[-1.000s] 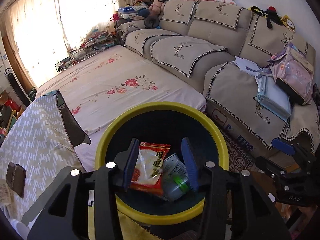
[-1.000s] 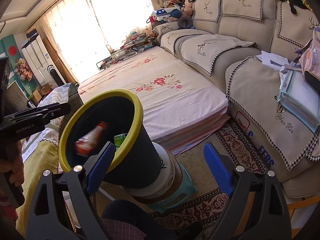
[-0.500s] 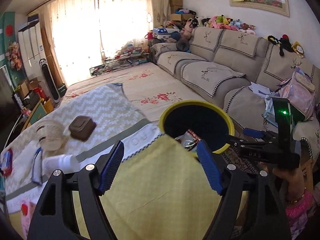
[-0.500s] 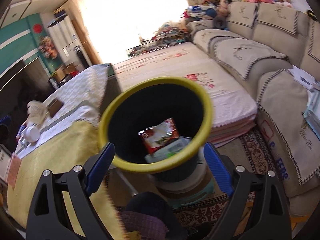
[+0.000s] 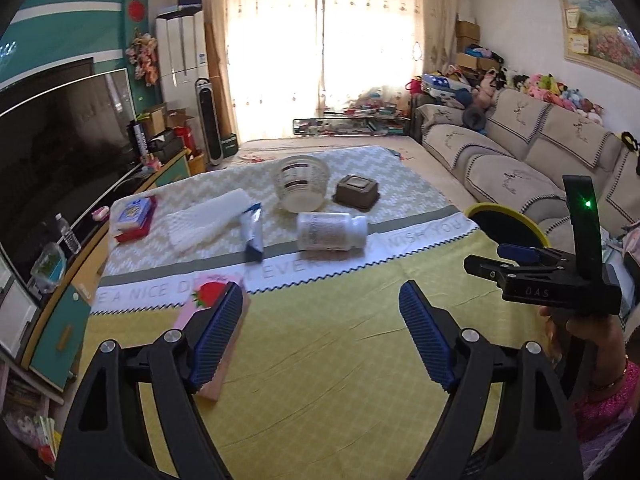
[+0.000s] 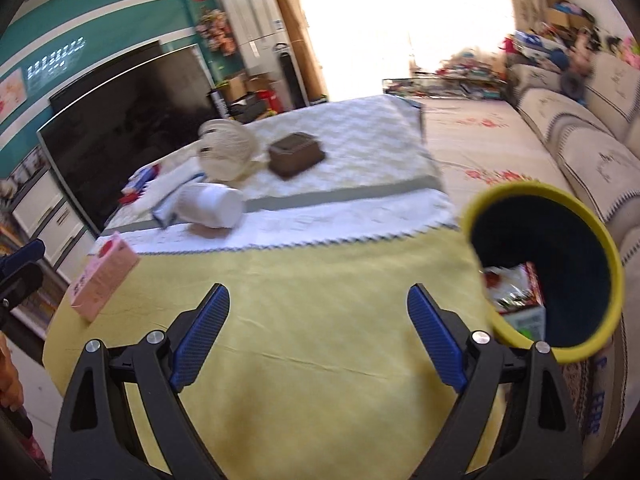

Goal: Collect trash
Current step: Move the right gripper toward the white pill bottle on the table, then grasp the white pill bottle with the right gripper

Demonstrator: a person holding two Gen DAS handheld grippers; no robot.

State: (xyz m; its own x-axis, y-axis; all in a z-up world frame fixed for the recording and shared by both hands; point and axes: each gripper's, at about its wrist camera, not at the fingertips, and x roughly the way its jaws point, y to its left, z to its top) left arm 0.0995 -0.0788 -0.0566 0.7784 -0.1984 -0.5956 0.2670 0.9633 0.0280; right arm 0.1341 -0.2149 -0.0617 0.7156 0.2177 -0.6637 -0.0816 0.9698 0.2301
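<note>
Two grippers, left [image 5: 320, 336] & right [image 6: 318, 334], both spread wide, empty, one bin [image 6: 600, 236], one pink carton [image 6: 102, 276], one white bottle [image 5: 332, 232].

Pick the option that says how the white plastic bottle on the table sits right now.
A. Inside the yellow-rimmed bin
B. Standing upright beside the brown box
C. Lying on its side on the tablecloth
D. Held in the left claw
C: the white plastic bottle lies on its side on the tablecloth, near the brown box and apart from both open claws, outside the bin.
</note>
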